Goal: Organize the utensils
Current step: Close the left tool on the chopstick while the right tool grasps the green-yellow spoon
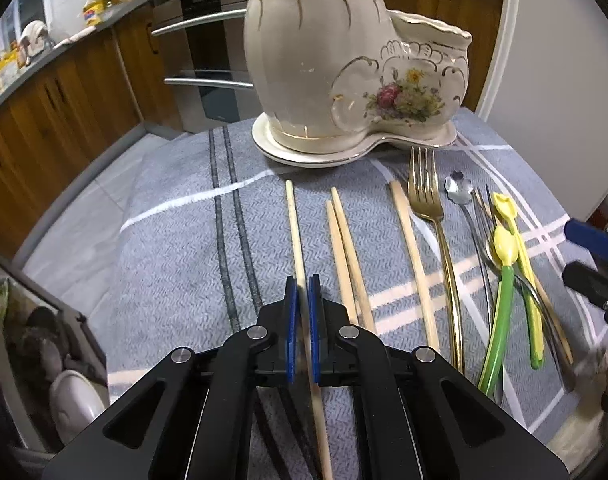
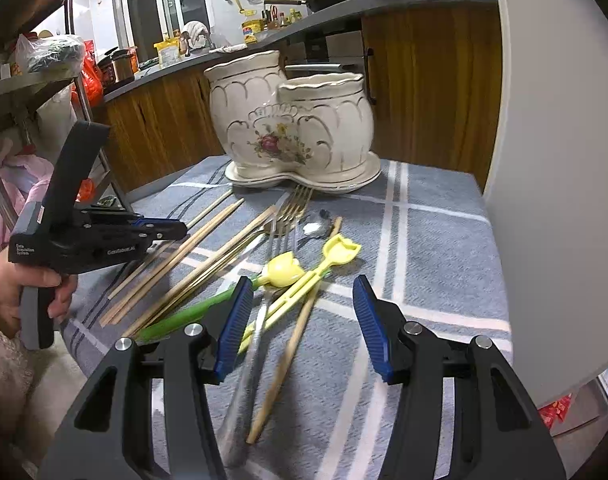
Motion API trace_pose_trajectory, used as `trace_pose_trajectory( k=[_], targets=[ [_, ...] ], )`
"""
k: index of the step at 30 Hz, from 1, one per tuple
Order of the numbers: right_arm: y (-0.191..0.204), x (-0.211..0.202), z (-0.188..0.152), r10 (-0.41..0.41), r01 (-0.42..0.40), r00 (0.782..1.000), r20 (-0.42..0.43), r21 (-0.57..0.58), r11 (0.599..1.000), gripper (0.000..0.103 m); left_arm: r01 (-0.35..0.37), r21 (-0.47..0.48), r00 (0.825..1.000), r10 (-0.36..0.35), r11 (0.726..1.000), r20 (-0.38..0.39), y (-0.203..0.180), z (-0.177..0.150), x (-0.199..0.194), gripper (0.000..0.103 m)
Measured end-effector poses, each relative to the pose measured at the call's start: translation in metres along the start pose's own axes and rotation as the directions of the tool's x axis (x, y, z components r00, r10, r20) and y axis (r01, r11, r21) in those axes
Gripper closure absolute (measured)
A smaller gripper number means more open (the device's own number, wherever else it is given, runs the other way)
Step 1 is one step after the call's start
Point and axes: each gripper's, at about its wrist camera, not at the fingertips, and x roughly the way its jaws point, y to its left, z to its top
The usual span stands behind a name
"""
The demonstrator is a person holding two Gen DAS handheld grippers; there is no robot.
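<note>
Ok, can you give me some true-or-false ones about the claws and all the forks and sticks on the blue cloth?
1. The left claw is closed on a pale wooden chopstick. True.
2. The right claw is holding the gold metal fork. False: it is open and holds nothing.
3. The cream flowered ceramic holder stands on a matching saucer. True.
4. The yellow tulip-shaped spoon with green handle is already in the holder. False: it lies on the blue-grey striped cloth.

L wrist cam: low, close over table (image 1: pixel 175 240), facing ceramic holder (image 1: pixel 344 72); R cam sits farther right. Both share holder (image 2: pixel 291 132) & utensils.
</note>
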Motion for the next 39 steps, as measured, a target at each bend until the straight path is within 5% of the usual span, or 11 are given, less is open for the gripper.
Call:
trace_pose_trajectory(
  k=[10, 16, 24, 31, 34, 39],
  targets=[
    [0.036, 0.010, 0.008, 0.058, -0.051, 0.993, -0.099, 0.073, 0.996, 0.056, 0.065, -0.014, 0.989, -0.062, 0.998, 0.134, -0.001, -0.025, -0.023, 0.098],
    [0.049, 0.027, 0.016, 0.021, 0.004, 0.983, -0.182, 0.139, 0.990, 0.068, 0.123, -0.005, 0.971, -0.119, 0.992, 0.209, -0.001, -0.030, -0.045, 0.098],
    [0.049, 0.054, 0.018, -0.049, 0.114, 0.956, -0.290, 0.211, 0.971, 0.068, 0.186, 0.015, 0.948, -0.183, 0.983, 0.260, 0.002, -0.033, -0.063, 0.098],
    [0.039, 0.060, 0.024, -0.104, 0.185, 0.953, -0.285, 0.273, 0.944, 0.069, 0.224, 0.019, 0.934, -0.220, 0.974, 0.283, 0.007, -0.035, -0.071, 0.098],
    [0.038, 0.062, 0.025, -0.128, 0.212, 0.949, -0.287, 0.285, 0.935, 0.079, 0.231, 0.024, 0.931, -0.228, 0.973, 0.286, 0.008, -0.036, -0.073, 0.098],
    [0.049, 0.066, 0.025, -0.171, 0.234, 0.945, -0.278, 0.212, 0.949, 0.082, 0.241, 0.019, 0.925, -0.236, 0.970, 0.297, 0.012, -0.037, -0.076, 0.098]
  ],
)
